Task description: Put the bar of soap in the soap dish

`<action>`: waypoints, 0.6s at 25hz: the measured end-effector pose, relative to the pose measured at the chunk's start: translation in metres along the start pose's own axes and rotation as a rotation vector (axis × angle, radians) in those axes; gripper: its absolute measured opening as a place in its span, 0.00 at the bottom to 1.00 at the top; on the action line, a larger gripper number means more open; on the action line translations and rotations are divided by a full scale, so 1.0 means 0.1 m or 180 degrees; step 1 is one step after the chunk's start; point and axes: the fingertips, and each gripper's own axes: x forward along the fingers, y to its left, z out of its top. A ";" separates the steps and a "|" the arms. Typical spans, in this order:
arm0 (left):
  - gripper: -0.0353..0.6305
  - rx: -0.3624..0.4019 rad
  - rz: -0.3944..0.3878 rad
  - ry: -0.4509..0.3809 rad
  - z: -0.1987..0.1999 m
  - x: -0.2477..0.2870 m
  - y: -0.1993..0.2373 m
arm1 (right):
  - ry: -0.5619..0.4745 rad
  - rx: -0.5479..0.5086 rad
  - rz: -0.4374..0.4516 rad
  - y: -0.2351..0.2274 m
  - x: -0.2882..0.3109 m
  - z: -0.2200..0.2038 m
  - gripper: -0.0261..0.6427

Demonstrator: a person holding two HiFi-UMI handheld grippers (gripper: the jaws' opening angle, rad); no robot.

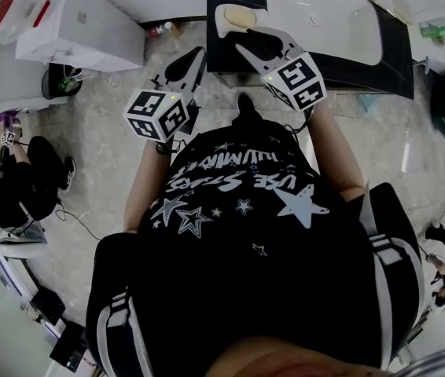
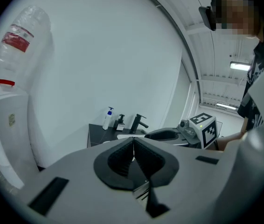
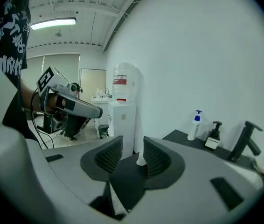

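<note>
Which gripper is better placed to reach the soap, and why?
Right, probably. The right gripper, jaws open, points at the soap in the dish, just short of it; the left gripper, shut, hangs beside the counter, farther away.

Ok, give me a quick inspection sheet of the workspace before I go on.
Surface: black countertop with a white sink basin.
Job's things: bar of soap lies in the white soap dish at the counter's left corner.
Clutter: pump bottle, black dispenser and faucet by the wall.
Grippers: left gripper has its fingers together, empty; right gripper has its fingers apart, nothing between them.
Cables: thin cable on the floor.
Surroundings: water dispenser; a person crouched far left.
</note>
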 end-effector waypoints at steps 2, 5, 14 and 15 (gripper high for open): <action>0.07 0.0005 -0.0095 0.0022 -0.03 -0.10 -0.08 | -0.0039 0.0089 -0.0134 0.10 -0.12 -0.01 0.24; 0.07 -0.0021 -0.0225 0.0029 -0.09 -0.28 -0.21 | -0.0085 0.0217 -0.0295 0.27 -0.30 -0.05 0.19; 0.07 -0.0070 -0.0762 0.0205 -0.38 -0.61 -0.64 | -0.0230 0.0782 -0.0828 0.78 -0.93 -0.23 0.11; 0.07 -0.0073 -0.0807 0.0221 -0.41 -0.62 -0.68 | -0.0217 0.0826 -0.0884 0.82 -1.00 -0.28 0.11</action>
